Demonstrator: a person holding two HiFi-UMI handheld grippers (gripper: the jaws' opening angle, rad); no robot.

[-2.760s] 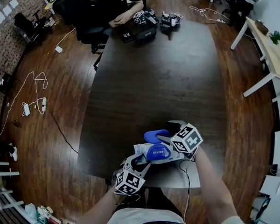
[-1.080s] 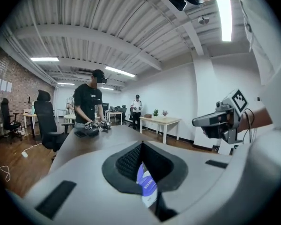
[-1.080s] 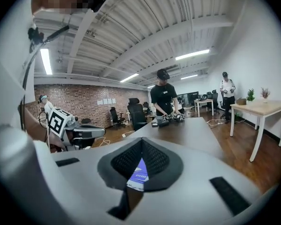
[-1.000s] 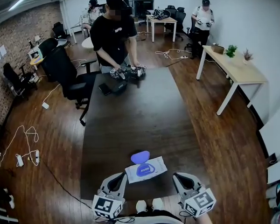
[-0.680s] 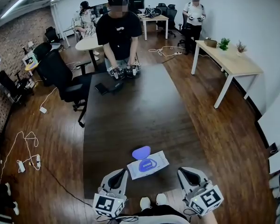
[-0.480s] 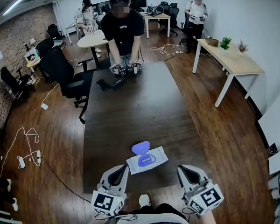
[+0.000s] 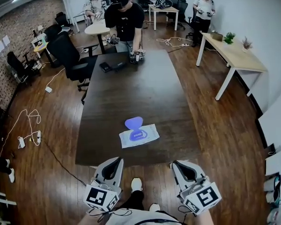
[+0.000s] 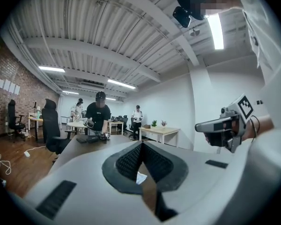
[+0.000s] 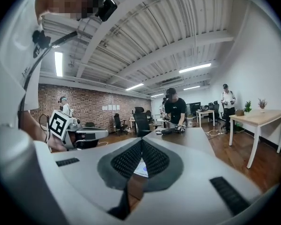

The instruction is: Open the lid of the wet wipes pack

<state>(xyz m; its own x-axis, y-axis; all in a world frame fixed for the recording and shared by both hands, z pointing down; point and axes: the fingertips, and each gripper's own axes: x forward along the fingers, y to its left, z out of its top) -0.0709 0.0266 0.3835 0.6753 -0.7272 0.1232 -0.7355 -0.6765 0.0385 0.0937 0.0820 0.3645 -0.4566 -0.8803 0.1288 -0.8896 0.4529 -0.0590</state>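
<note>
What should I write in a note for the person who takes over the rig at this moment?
Left gripper: shut, empty, held off the near edge of the dark table, touching nothing.
Right gripper: shut, empty, also off the near edge.
Wet wipes pack: lies flat on the table, close to the near edge, ahead of both grippers.
Lid: blue, flipped open at the pack's far side.
Done: the lid is open.
Left: nothing of the task, as far as can be seen.
</note>
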